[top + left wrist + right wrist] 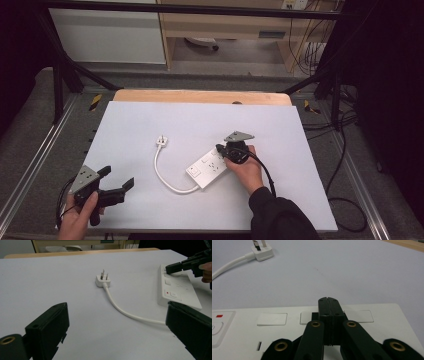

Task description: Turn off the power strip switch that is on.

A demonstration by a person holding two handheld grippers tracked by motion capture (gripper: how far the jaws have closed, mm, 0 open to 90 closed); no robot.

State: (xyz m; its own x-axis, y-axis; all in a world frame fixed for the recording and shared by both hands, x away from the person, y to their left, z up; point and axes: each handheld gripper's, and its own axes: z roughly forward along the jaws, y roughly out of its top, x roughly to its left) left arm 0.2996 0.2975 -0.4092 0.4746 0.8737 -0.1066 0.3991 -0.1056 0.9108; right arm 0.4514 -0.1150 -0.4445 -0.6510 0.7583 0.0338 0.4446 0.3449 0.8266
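A: How are the right gripper (pixel 329 300) jaws seen?
B: Pressed together, empty, tips over the power strip (pixel 387 322).
A: And the left gripper (pixel 117 325)?
B: Spread wide; the plug (pixel 103 281) is seen ahead, between them.

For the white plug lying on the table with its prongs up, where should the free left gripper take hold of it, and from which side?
Grip the plug by the two flat sides of its white body, below the prongs, probably coming down from above. It lies on its back with the prongs pointing up and the cable leaving toward the power strip, so the sides across from the cable line are free. The left gripper stands open.
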